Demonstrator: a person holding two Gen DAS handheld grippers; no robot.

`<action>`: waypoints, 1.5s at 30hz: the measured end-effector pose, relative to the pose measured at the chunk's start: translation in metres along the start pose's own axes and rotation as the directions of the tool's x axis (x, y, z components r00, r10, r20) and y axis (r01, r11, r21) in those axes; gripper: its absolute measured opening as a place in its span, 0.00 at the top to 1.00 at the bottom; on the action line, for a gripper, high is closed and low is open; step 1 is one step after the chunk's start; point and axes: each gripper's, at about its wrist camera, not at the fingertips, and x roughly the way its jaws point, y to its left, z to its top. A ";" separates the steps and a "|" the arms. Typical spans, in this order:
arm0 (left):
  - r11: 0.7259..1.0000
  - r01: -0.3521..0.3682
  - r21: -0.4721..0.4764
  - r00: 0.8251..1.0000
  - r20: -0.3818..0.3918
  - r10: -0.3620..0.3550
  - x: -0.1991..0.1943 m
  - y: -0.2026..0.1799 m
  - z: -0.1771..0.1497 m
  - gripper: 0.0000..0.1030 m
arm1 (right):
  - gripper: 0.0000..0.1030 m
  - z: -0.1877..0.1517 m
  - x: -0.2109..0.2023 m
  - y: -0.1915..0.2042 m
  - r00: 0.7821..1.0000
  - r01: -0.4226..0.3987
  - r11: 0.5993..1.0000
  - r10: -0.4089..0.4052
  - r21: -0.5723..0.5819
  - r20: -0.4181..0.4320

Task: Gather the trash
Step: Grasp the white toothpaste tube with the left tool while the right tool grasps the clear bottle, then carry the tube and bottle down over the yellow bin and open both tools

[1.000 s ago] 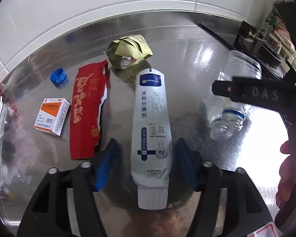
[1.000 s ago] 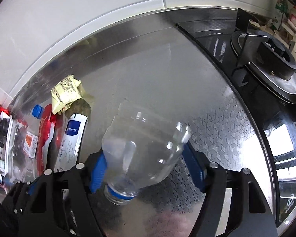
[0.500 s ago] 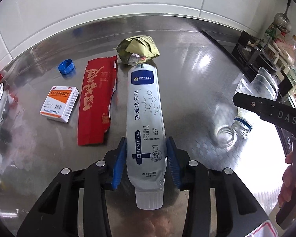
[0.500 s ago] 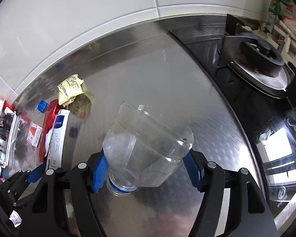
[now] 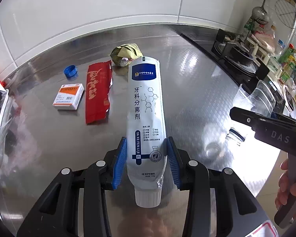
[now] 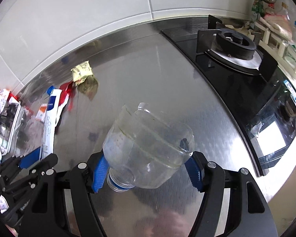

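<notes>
Currently the left hand-held gripper (image 5: pixel 146 158) pinches a white tube (image 5: pixel 145 106) near its cap end, blue pads against both edges, tube raised above the steel table (image 5: pixel 197 90). Right hand-held gripper (image 6: pixel 146 169) clamps a cut clear plastic bottle (image 6: pixel 148 148), neck toward the camera. On the table: red wrapper (image 5: pixel 97 90), orange-white box (image 5: pixel 69 96), blue cap (image 5: pixel 70 71), crumpled yellow packet (image 5: pixel 126 56). Gas stove (image 6: pixel 234 45) at right.

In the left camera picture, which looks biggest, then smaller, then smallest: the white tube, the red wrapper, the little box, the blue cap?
1. white tube, though it is nearest the camera
2. red wrapper
3. little box
4. blue cap
</notes>
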 end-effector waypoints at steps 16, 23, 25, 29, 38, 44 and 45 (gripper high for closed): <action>0.996 -0.069 -0.058 0.997 0.012 0.070 -0.051 -0.019 -0.063 0.61 | 0.32 -0.060 -0.045 0.001 0.996 -0.088 0.993 0.088 -0.081 -0.007; 0.990 -0.115 -0.078 0.993 0.025 0.117 -0.086 -0.042 -0.101 0.61 | 0.32 -0.095 -0.079 -0.010 0.991 -0.131 0.984 0.131 -0.120 -0.007; 0.989 -0.123 -0.081 0.992 0.031 0.126 -0.097 -0.051 -0.113 0.61 | 0.32 -0.106 -0.087 -0.015 0.990 -0.139 0.982 0.139 -0.127 -0.008; 0.987 -0.139 -0.084 0.989 0.040 0.143 -0.115 -0.066 -0.135 0.61 | 0.32 -0.129 -0.103 -0.026 0.988 -0.154 0.978 0.154 -0.143 -0.010; 0.986 -0.155 -0.063 0.988 0.001 0.155 -0.136 -0.094 -0.188 0.61 | 0.32 -0.178 -0.121 -0.045 0.985 -0.171 0.973 0.166 -0.157 -0.048; 0.991 -0.132 -0.020 0.991 -0.038 0.131 -0.141 -0.108 -0.220 0.61 | 0.32 -0.208 -0.125 -0.051 0.984 -0.168 0.975 0.157 -0.147 -0.081; 0.992 -0.129 -0.014 0.991 -0.044 0.128 -0.141 -0.110 -0.224 0.61 | 0.32 -0.214 -0.125 -0.051 0.984 -0.167 0.976 0.155 -0.142 -0.088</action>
